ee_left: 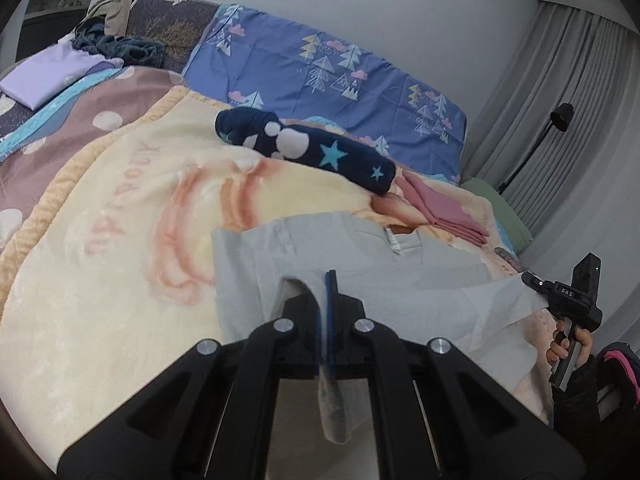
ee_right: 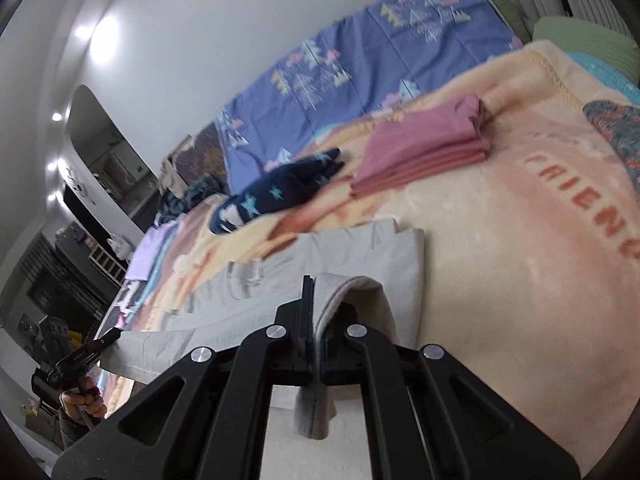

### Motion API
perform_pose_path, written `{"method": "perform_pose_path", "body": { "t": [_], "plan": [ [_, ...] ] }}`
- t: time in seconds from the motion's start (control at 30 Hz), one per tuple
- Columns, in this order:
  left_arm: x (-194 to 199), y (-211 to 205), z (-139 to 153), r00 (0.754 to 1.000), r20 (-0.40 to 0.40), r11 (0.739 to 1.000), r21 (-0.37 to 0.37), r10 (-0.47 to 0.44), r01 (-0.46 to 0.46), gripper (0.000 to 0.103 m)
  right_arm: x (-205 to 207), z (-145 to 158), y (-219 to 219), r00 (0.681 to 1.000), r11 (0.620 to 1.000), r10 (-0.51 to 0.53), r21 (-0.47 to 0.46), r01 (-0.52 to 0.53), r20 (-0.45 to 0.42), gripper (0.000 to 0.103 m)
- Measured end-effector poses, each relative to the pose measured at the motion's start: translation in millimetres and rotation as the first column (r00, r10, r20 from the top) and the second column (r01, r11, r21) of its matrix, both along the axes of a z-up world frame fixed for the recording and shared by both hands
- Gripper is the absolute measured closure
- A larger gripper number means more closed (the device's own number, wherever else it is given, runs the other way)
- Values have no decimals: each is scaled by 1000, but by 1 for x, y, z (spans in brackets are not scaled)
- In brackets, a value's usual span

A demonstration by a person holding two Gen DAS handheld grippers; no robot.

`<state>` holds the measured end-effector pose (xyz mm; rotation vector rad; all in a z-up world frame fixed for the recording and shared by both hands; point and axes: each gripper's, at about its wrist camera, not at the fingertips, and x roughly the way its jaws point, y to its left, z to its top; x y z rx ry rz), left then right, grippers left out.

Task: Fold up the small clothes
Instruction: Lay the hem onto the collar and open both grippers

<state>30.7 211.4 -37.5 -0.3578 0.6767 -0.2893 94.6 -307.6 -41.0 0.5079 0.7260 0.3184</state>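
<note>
A small light grey garment (ee_left: 352,256) lies spread on the cream blanket, with its neckline and white label toward the far side. My left gripper (ee_left: 322,280) is shut on one near edge of it, and cloth drapes over the fingers. My right gripper (ee_right: 310,284) is shut on the other near edge of the grey garment (ee_right: 320,256). Each gripper shows in the other's view: the right one at the right edge (ee_left: 534,280), the left one at the lower left (ee_right: 114,334). The near hem is lifted between them.
A folded pink garment (ee_right: 424,148) and a rolled navy star-print piece (ee_right: 276,196) lie beyond the grey one on the cream blanket (ee_right: 520,260). A folded lilac garment (ee_left: 44,76) and a dark heap (ee_left: 120,48) sit at the far left. A blue tree-print cover (ee_left: 340,80) lines the wall.
</note>
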Motion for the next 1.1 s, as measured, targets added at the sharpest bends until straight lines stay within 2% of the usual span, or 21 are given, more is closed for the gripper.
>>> {"method": "perform_pose_path", "body": {
  "t": [0.17, 0.27, 0.33, 0.4, 0.5, 0.6, 0.63, 0.67, 0.7, 0.87, 0.97, 1.03, 1.07, 1.1],
  "plan": [
    [37, 2, -44, 994, -108, 1000, 7, 13, -12, 101, 28, -38, 2, 993, 1000, -17, -28, 14, -113, 101],
    [40, 7, -55, 992, -126, 999, -33, 8, -12, 98, 27, -42, 1, 992, 999, -6, -34, 2, -124, 100],
    [33, 9, -54, 993, -117, 999, -43, -2, -3, 87, 24, -40, 1, 991, 999, 6, -36, -11, -134, 96],
    [22, 9, -48, 994, -107, 999, -39, -9, 5, 70, 17, -34, 0, 991, 998, 21, -50, -28, -135, 90],
    [2, 7, -39, 995, -91, 999, -21, -31, 29, 66, 2, -28, 2, 989, 994, 62, -78, -73, -132, 84],
    [-17, 4, -36, 994, -96, 998, 3, -56, 56, 67, -12, -26, 6, 987, 988, 106, -96, -117, -121, 84],
    [-21, 2, -36, 993, -100, 998, 13, -61, 63, 73, -16, -26, 8, 987, 987, 114, -104, -126, -116, 88],
    [-23, 1, -36, 992, -105, 997, 18, -68, 70, 93, -20, -25, 9, 986, 984, 119, -118, -132, -113, 98],
    [-23, 0, -37, 991, -115, 997, 15, -74, 76, 99, -20, -24, 9, 987, 985, 118, -114, -130, -108, 99],
    [0, 3, -12, 997, -59, 998, -37, -53, 51, 99, 5, 0, -3, 994, 995, 96, 43, -94, -49, 101],
    [35, 3, 15, 1000, 7, 1000, -19, 5, -4, 99, 47, 20, -8, 998, 995, 57, 82, -54, -38, 101],
    [64, 10, 20, 998, 21, 997, -47, 66, -65, 99, 77, 20, -7, 996, 996, 40, 84, -34, -76, 101],
    [80, 16, 16, 995, 17, 993, -75, 94, -93, 92, 93, 15, -6, 994, 998, 12, 69, -5, -112, 95],
    [89, 19, 12, 992, 7, 990, -63, 125, -125, 78, 100, 12, -4, 989, 999, -17, 38, 23, -145, 88]
  ]
}}
